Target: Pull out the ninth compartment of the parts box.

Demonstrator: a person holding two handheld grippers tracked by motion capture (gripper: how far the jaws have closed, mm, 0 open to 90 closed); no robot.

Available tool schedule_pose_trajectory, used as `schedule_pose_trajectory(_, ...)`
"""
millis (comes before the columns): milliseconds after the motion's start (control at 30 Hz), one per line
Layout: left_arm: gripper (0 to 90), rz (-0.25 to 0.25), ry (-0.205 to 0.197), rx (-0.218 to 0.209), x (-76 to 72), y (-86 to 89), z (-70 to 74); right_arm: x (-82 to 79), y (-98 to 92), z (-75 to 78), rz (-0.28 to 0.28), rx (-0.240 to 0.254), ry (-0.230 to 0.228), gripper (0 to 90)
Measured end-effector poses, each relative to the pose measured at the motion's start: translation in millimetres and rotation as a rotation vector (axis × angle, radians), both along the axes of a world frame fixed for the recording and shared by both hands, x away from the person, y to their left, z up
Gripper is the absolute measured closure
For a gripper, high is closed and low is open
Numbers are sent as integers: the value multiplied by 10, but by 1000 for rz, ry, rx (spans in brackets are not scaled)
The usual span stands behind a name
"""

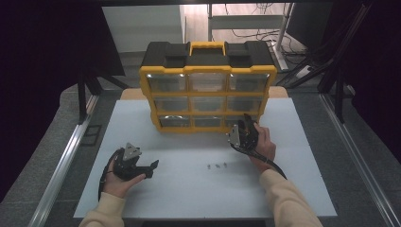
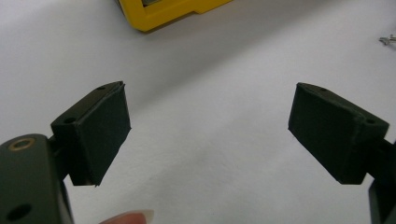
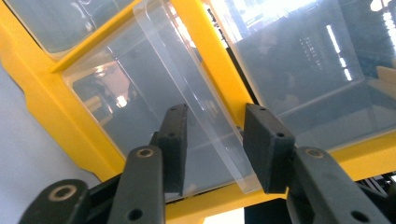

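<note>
A yellow and black organizer case (image 1: 208, 71) stands upright on the white table top (image 1: 189, 194), showing rows of clear drawers. My right gripper (image 1: 246, 122) is up against the bottom right drawer (image 1: 239, 120). In the right gripper view that drawer's clear pull lip (image 3: 187, 74) runs between the two pads of the right gripper (image 3: 217, 140); a thin gap shows at the left pad (image 3: 175, 149), so the jaws stand open around it. My left gripper (image 1: 150, 169) rests low over the table at the left, and in its own view the left gripper (image 2: 210, 126) is wide open and empty.
Three small screws (image 1: 216, 166) lie on the table between the hands; one of these screws (image 2: 387, 39) shows at the right edge of the left gripper view. A corner of the case (image 2: 159, 14) is ahead of the left gripper. Metal rails (image 1: 66, 156) border the table.
</note>
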State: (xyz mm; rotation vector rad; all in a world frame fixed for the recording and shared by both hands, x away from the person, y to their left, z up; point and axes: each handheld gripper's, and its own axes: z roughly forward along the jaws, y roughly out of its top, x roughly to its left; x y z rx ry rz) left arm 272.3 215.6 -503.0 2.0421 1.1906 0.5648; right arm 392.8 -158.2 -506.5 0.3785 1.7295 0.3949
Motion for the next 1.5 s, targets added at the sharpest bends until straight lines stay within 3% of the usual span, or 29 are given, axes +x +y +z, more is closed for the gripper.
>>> schedule_pose_trajectory(400, 132, 2, 1, -1, 2, 7, -1, 2, -4, -8, 5, -6, -19, 651)
schedule_pose_trajectory(500, 132, 1, 1, 2, 2, 7, -3, -2, -5, -18, 8, -37, -27, 665)
schedule_pose_trajectory(800, 132, 1, 2, 3, 6, 9, -6, -20, -9, -19, 16, -45, -33, 701)
schedule_pose_trajectory(1500, 134, 1, 3, 9, 7, 16, -9, -80, -29, -47, 41, -68, -59, 713)
